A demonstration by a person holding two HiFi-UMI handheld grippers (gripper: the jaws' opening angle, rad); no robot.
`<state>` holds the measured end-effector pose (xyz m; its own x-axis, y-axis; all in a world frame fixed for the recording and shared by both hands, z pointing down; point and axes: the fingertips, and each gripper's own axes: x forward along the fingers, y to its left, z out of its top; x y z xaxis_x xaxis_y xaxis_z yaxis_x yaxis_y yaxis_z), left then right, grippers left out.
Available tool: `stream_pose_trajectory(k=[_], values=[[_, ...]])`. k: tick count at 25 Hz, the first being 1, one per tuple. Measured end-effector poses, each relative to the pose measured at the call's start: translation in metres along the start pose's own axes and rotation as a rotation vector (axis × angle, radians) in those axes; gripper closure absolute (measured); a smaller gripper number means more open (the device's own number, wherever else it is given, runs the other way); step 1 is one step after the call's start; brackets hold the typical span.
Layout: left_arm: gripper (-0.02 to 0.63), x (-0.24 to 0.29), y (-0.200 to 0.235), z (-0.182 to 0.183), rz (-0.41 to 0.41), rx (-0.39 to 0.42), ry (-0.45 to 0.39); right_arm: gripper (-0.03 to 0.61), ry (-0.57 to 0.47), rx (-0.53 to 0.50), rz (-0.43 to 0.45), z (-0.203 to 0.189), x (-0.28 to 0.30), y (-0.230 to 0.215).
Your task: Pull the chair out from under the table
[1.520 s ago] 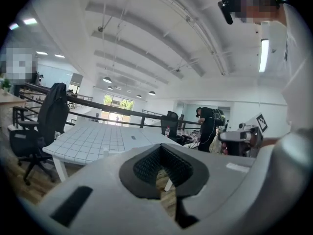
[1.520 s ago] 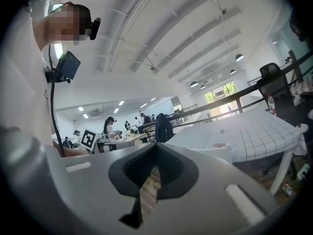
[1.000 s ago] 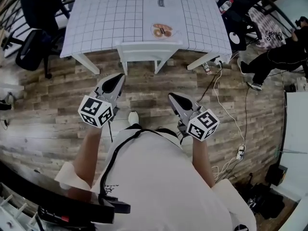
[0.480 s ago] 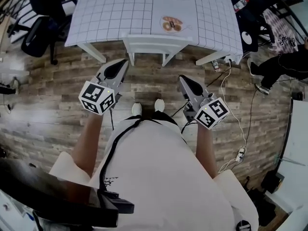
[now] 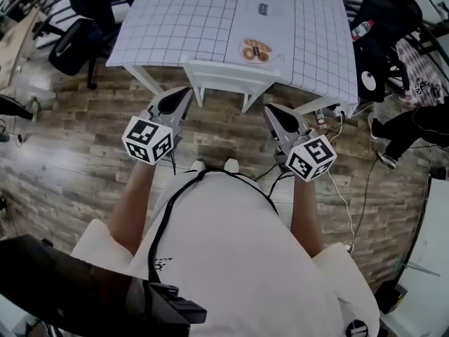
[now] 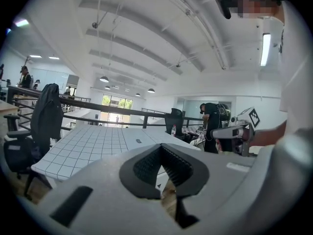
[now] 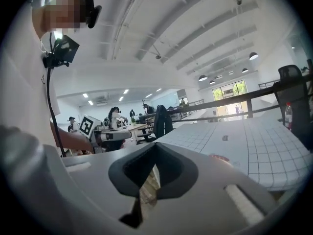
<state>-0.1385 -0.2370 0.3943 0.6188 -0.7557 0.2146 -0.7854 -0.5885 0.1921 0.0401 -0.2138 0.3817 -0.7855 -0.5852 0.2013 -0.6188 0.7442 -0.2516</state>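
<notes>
Chair [image 5: 228, 72], white, is still tucked under the near edge of the table [image 5: 182, 20], with only its back rail and two legs showing past the checked cloth. A plate [image 5: 257, 50] with food lies on the table just behind the chair's back, and a small label [image 5: 263, 8] lies farther in. Both tongs have come nearer the table than a second ago, when they hung well short of it over the wooden floor [image 5: 77, 153]. The left gripper [image 5: 184, 92] now points at the table's near edge with its tip just beside the chair's left leg. The right gripper [image 5: 269, 109] is near the right leg but apart from it. Both grippers have their jaws pressed together with nothing between them. Neither touches the chair.
</notes>
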Motion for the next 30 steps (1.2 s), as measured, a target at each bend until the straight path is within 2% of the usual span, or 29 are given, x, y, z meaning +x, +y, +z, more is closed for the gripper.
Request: stream_pose_trajectory(k=[3,9,19,22,26,30], values=[[0.607,0.009,0.004,-0.006,0.011,0.018,0.031,0.572,0.044,-0.063,0.007,0.002,0.004,-0.019],[0.606,0.031,0.014,-0.029,0.008,0.091,0.141,0.572,0.090,-0.079,-0.012,-0.001,0.013,-0.066],[0.606,0.083,0.098,-0.046,0.053,0.300,0.303,0.571,0.255,-0.243,-0.117,-0.029,0.041,-0.159],[0.606,0.097,0.120,-0.047,0.060,0.318,0.325,0.565,0.300,-0.290,-0.119,-0.036,0.050,-0.176],[0.577,0.117,0.142,-0.054,0.034,0.355,0.377,0.520,0.352,-0.331,-0.103,-0.042,0.061,-0.194],[0.505,0.130,0.156,-0.071,-0.003,0.387,0.455,0.466,0.402,-0.348,-0.079,-0.050,0.072,-0.211]])
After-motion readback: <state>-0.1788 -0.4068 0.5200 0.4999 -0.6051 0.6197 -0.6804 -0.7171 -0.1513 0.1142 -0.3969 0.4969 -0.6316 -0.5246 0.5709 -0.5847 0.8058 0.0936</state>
